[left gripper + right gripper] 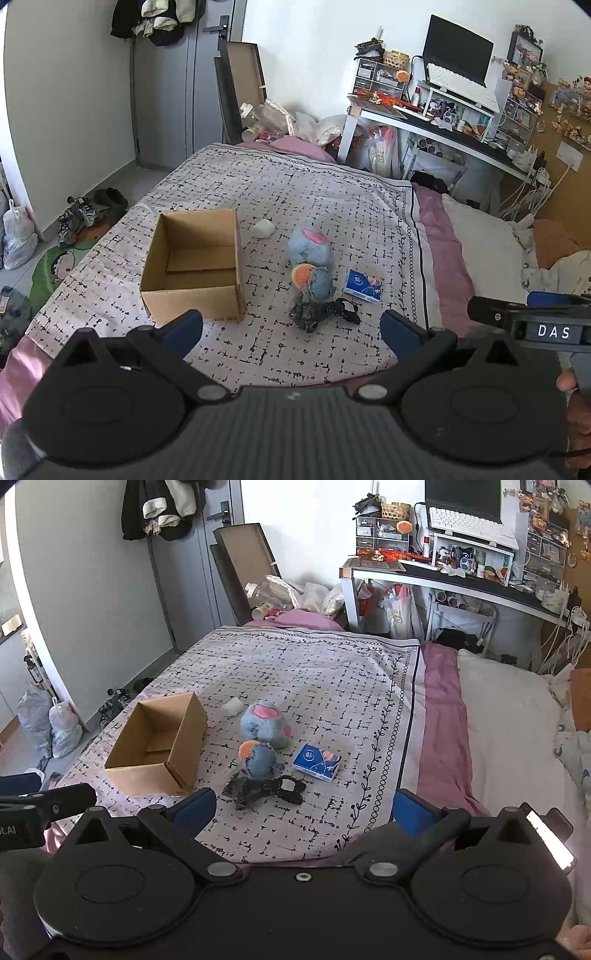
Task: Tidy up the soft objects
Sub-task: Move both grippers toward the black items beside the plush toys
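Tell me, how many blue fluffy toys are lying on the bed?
2: the larger blue plush lies right of the cardboard box; the smaller blue plush touches its near side. Nothing shows inside the box.

On the bed (258, 177), box (195, 266) sits left of plush toys (310, 254); tissue pack (364, 285) right.

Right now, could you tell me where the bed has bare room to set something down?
The blanket is bare beyond the plush toy, toward the desk, and again between the black cloth and the grippers. The strip from the cardboard box to the tissue pack is crowded.
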Demonstrator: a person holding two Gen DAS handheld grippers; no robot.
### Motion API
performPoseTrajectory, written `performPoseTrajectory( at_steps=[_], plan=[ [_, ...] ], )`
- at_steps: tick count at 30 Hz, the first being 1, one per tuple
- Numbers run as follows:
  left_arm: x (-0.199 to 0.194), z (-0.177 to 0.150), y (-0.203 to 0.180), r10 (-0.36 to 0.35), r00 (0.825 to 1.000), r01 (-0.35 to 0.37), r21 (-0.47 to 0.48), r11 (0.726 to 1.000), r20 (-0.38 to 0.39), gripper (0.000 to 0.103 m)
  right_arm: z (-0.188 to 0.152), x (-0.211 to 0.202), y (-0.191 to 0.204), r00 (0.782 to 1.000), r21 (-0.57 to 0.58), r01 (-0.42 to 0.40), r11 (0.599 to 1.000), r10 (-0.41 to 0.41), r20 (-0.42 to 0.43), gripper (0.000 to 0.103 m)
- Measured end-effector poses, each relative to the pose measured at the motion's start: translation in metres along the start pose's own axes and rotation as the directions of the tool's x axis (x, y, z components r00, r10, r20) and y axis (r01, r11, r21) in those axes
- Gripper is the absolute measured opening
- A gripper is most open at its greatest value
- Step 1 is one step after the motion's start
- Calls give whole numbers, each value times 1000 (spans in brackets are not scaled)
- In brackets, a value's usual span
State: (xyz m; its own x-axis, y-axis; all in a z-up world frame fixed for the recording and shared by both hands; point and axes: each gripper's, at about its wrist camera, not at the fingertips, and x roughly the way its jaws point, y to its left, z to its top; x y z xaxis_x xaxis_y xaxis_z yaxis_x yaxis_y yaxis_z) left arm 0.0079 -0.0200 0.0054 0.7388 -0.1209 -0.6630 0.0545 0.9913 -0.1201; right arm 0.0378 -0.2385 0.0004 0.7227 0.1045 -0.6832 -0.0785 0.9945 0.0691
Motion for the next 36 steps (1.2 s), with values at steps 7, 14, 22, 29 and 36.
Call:
performPoseTrajectory(
  at_steps=[7,14,22,29,36],
  plan=[
    [1,-2,2,-4,1000,4,3,1000,-4,102,-1,-3,0,1000,6,3,1000,-3,1,103],
    [-1,-4,4,-6,1000,6,4,1000,0,102,2,-4,3,1000,3,6,1000,-6,4,103],
    [-5,-2,6,-8,1000,8,11,1000,-1,102,5,-5,6,1000,10,13,1000,-13,5,103],
    [-7,-2,9,-1,1000,1,2,1000,7,102,6,-6,6,1000,5,14,1000,-14,7,103],
    [-7,-1,9,-1,1000,1,0,1000,12,102,6,-4,7,1000,3,9,1000,-9,6,103]
  ],
)
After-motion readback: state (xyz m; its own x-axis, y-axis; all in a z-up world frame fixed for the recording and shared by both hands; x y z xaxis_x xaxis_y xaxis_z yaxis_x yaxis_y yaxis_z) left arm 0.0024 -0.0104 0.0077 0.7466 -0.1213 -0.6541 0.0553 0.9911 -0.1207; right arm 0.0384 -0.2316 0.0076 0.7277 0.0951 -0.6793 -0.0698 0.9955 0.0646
